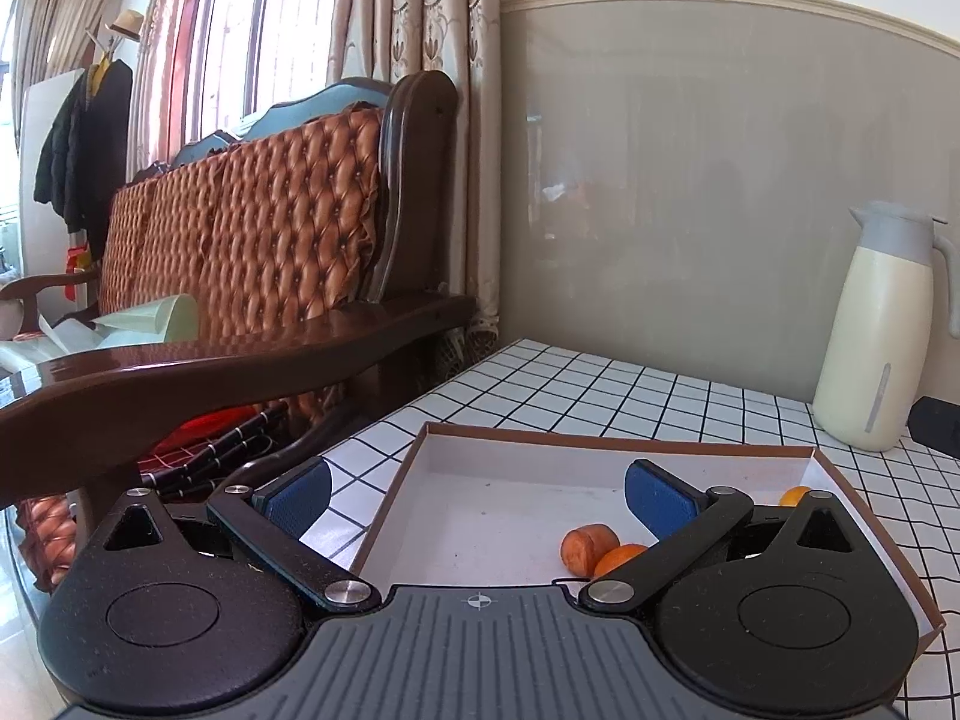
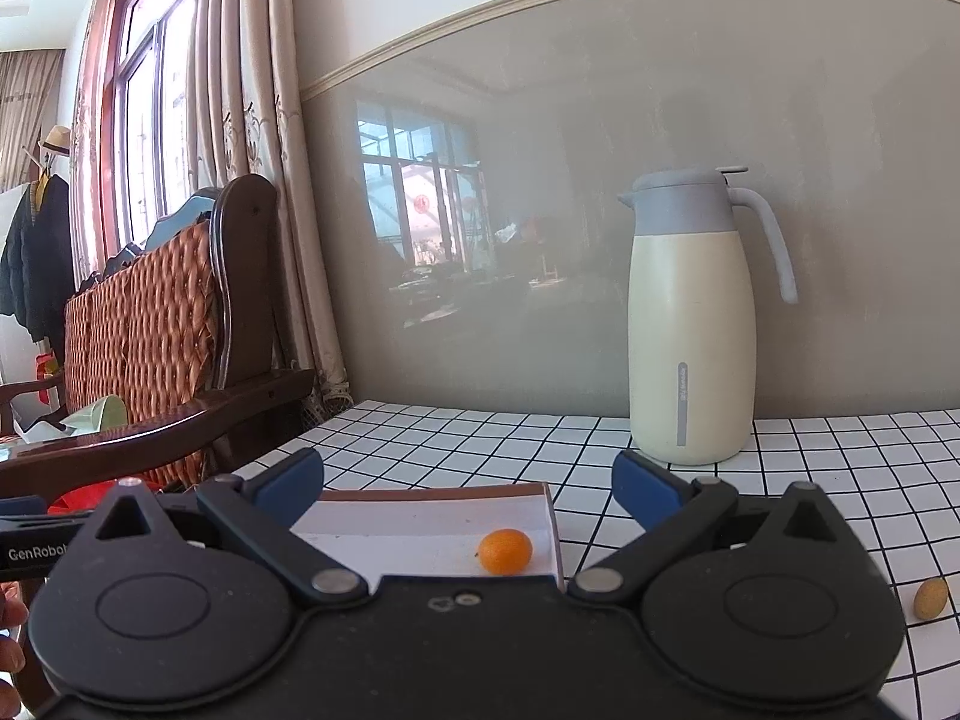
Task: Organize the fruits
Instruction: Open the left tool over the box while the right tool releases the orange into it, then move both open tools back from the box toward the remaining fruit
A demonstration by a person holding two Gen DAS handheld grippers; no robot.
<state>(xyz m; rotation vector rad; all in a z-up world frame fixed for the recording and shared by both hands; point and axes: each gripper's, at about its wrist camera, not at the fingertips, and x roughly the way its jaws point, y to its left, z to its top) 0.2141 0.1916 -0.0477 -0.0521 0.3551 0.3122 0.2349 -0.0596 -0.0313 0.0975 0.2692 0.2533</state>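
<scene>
A shallow cardboard box (image 1: 606, 438) with a white inside lies on the checked tablecloth. In the left wrist view it holds two orange fruits side by side (image 1: 589, 547) (image 1: 619, 559) and a third orange fruit (image 1: 795, 495) near its right wall. My left gripper (image 1: 477, 498) hangs over the box, open, with nothing between its blue pads. In the right wrist view an orange kumquat (image 2: 505, 551) lies in the box's (image 2: 549, 525) right corner, below my open, empty right gripper (image 2: 468, 483). A yellowish fruit (image 2: 930, 598) lies on the cloth at far right.
A cream and grey thermos jug (image 2: 693, 324) stands on the table by the grey wall. A wooden sofa with a quilted orange back (image 1: 252, 228) borders the table on the left. A dark object (image 1: 936, 425) sits right of the jug.
</scene>
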